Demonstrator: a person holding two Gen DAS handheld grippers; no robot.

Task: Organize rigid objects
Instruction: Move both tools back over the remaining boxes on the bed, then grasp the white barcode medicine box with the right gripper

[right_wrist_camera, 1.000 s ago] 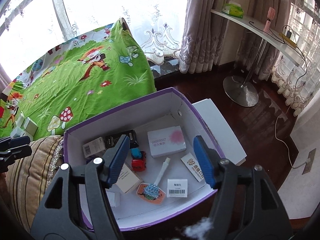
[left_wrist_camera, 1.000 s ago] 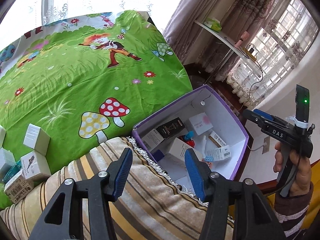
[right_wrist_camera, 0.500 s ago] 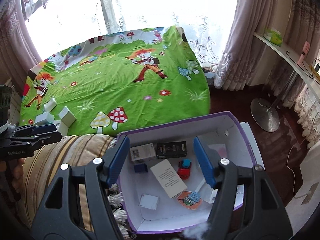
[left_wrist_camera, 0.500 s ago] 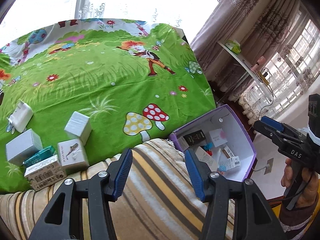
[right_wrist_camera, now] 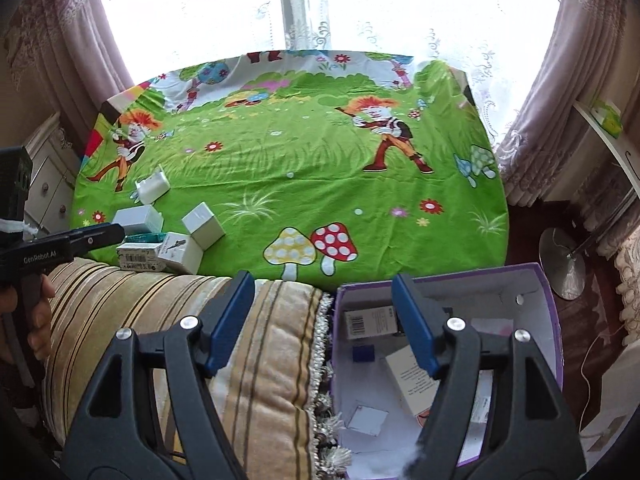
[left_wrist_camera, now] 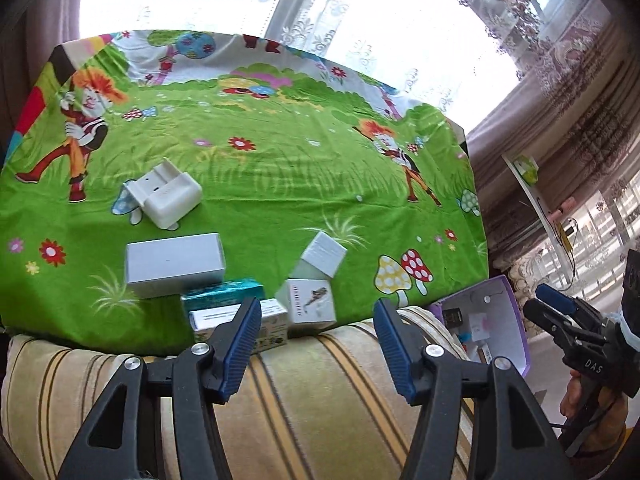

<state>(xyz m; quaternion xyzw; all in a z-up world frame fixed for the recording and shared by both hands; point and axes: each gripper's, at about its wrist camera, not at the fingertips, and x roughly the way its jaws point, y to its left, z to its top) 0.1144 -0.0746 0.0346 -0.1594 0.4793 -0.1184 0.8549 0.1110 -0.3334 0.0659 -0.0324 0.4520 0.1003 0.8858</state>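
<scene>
The small white cardboard box with a printed figure [left_wrist_camera: 310,300] lies on the green cartoon-print bed sheet [left_wrist_camera: 280,184], near its front edge, touching a teal box [left_wrist_camera: 222,292] and a barcoded carton [left_wrist_camera: 240,320]. It looks light and stiff but crushable, so gripping across two flat opposite faces seems best. The left gripper [left_wrist_camera: 316,346] hangs empty with jaws spread wide, the box just beyond and between its fingers. The right gripper [right_wrist_camera: 322,324], likewise wide apart and empty, hovers by the purple open cardboard box [right_wrist_camera: 548,320].
</scene>
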